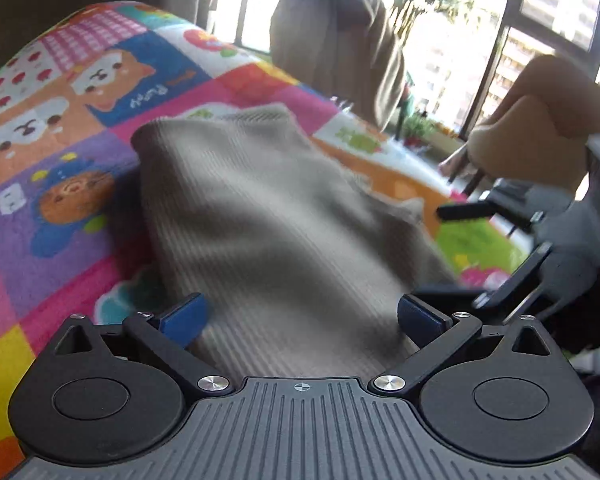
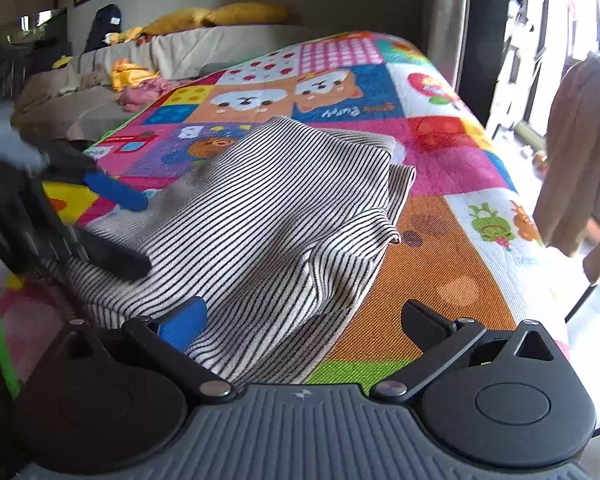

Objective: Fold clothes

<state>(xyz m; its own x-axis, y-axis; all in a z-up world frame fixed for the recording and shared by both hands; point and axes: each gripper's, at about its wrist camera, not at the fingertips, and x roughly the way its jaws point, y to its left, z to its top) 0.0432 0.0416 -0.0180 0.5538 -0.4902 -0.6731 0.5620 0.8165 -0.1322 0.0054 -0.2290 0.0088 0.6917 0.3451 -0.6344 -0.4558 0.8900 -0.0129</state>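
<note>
A black-and-white striped garment (image 2: 284, 216) lies rumpled and partly folded on a colourful patchwork play mat (image 2: 440, 272). In the left wrist view the garment (image 1: 268, 216) is blurred and fills the middle. My left gripper (image 1: 300, 320) is open, its blue-padded fingers on either side of the garment's near edge. It also shows in the right wrist view (image 2: 112, 224), open at the garment's left edge. My right gripper (image 2: 300, 324) is open over the garment's near right corner. It shows in the left wrist view (image 1: 500, 248), held by a hand.
A brown cloth (image 1: 336, 40) hangs over a chair beyond the mat, before bright windows (image 1: 460, 40). A sofa with yellow cushions and loose clothes (image 2: 140, 72) stands behind the mat. The mat's right edge (image 2: 532, 264) drops to the floor.
</note>
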